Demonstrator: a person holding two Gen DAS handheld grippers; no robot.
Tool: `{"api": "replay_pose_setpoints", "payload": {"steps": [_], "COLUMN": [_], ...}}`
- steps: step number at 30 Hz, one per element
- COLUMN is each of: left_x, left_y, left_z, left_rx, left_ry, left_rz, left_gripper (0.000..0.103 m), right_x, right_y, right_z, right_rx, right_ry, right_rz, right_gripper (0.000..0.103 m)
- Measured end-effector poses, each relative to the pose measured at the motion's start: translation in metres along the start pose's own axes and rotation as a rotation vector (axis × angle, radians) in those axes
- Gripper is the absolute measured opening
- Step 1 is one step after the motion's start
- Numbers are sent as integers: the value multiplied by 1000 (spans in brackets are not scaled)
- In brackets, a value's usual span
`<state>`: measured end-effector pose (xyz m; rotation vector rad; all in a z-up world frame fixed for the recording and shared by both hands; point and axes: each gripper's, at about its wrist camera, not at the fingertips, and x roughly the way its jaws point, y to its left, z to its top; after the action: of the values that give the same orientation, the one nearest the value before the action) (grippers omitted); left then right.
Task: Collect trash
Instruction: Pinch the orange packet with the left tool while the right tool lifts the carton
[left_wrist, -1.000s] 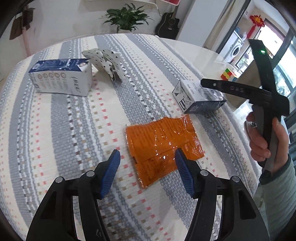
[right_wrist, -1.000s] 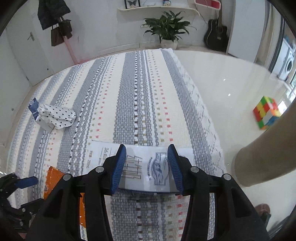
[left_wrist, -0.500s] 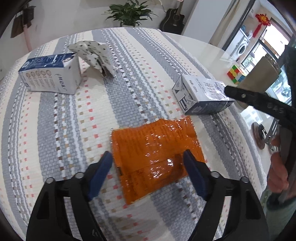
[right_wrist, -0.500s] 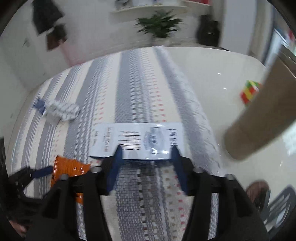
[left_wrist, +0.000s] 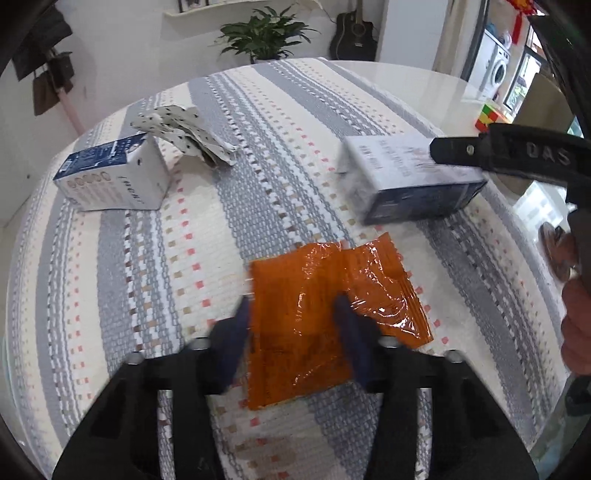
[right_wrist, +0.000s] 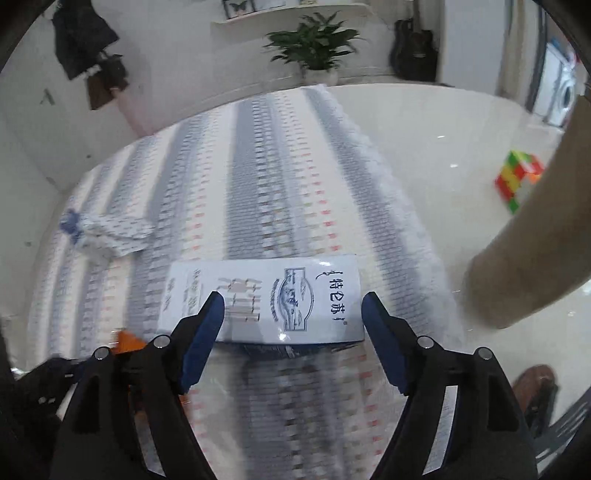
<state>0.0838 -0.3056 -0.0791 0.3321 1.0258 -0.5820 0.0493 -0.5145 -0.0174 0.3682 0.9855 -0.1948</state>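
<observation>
A potted plant (right_wrist: 314, 48) is sitting by the white wall under a shelf (right_wrist: 291, 11), a guitar (right_wrist: 413, 50) leaning beside it. Daylight is glinting off the glossy floor (right_wrist: 443, 125), and a washing machine (left_wrist: 496, 74) is showing far right.
</observation>
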Motion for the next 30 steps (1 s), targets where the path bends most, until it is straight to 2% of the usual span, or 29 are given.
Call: {"api": "replay_pose_setpoints", "payload": {"steps": [1,2,3,7,10,12,14,16,17,20,23,27,30], "left_x": [-1,-3,-5,-16,-33,-45,-52,-62,-64,-74,-81,-93,-101], "left_y": [-1,-4,-6,-4,15,33,50,70,77,96,111,128,143], "left_z": [-1,-3,-5,-14,-27,-36,-40,-46,-46,-52,-54,-60,-66], "left_rx": [3,21,32,25,-5,-23,-47,-87,-103,-157,-186,-217,-259], "left_ry": [-4,-12,-18,-36,-53,-63,-69,-81,-84,-97,-106,-126,-140], "left_rz": [5,24,24,-3,-5,5,23,23,21,7,2,10,8], "left_gripper": [23,13,9,6,6,6,6,6,6,6,6,6,6], "right_x": [-1,-2,-3,-5,-14,-28,-31,-19,-9,12,18,-3,-12], "right_y": [5,8,14,30,39,38,26,10,-1,-16,-12,28,70], "right_z": [-3,-4,-6,-14,-23,-23,-15,-4,2,7,-3,-24,-41], "right_rx": [-5,-13,-28,-58,-73,-77,-36,15,55,112,141,51,-39], "right_ry": [1,1,1,27,23,-49,-79,-63,-38,29,78,58,71], "right_rz": [14,16,17,63,88,30,-8,-57,-54,-10,78,102,170], "right_gripper": [73,73,73,73,73,73,73,73,73,73,73,73,73]}}
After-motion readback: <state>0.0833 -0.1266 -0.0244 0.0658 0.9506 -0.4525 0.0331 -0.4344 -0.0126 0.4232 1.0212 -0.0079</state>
